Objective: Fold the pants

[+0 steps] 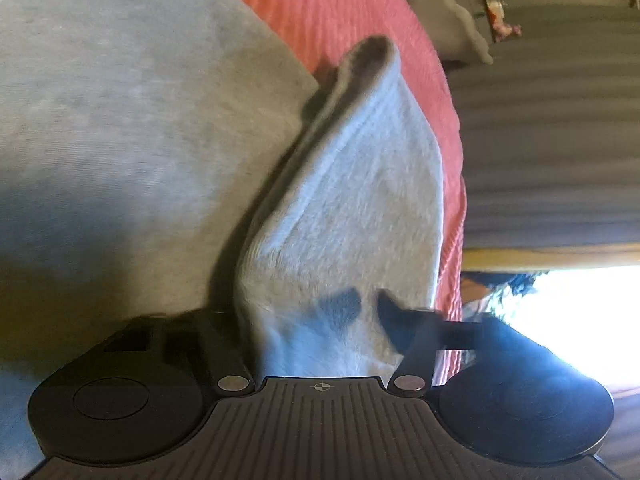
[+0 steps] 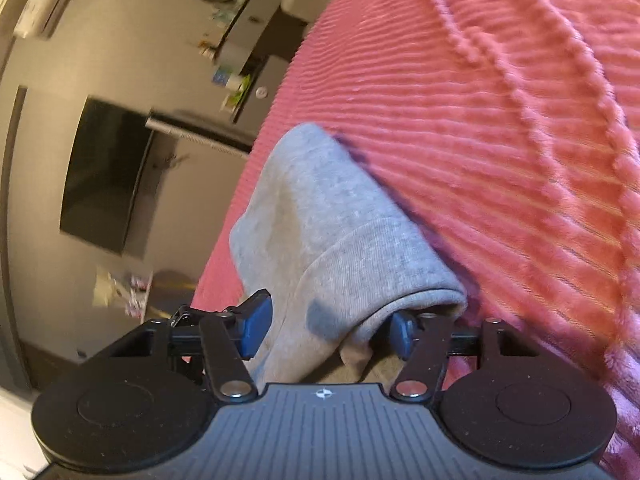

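Grey sweatpants (image 1: 120,120) lie on a pink ribbed bedspread (image 1: 340,12). In the left wrist view a raised fold of the grey cloth (image 1: 344,208) runs up from my left gripper (image 1: 320,320), whose fingers are buried in the fabric and closed on it. In the right wrist view my right gripper (image 2: 332,328) holds a ribbed cuff end of the pants (image 2: 340,240) between its blue pads (image 2: 256,324), lifted a little above the bedspread (image 2: 500,140). The jaws stand apart with thick cloth filling the gap.
The bed's edge runs beside both grippers. Beyond it are striped grey curtains (image 1: 552,128), a bright window, a dark wall-mounted screen (image 2: 104,176) and a cluttered shelf (image 2: 240,48).
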The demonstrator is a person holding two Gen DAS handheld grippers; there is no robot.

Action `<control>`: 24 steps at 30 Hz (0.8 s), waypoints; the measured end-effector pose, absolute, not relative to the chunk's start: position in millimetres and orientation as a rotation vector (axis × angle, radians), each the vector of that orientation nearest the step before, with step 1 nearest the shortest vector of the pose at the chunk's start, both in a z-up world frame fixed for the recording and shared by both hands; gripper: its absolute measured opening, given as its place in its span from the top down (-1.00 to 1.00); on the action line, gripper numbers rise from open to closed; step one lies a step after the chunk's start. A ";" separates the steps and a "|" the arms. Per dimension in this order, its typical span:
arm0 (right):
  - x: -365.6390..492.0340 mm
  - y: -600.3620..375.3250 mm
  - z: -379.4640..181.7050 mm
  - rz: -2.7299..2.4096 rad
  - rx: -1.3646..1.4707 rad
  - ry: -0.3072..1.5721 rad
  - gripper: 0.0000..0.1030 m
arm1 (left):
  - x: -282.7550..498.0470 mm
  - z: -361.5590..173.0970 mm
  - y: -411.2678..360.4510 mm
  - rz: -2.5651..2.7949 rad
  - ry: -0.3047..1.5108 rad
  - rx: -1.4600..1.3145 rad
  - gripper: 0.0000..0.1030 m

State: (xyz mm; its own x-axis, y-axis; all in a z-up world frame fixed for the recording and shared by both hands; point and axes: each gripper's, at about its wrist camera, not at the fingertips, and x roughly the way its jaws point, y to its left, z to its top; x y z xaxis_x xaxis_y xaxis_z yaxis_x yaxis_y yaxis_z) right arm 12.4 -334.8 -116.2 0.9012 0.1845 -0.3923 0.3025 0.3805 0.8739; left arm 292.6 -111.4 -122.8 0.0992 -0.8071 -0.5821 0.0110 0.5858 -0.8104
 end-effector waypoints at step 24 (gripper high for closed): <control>57.4 -260.3 -87.9 -0.006 0.846 0.844 0.01 | 206.8 -50.8 65.2 -0.408 0.981 -0.514 0.36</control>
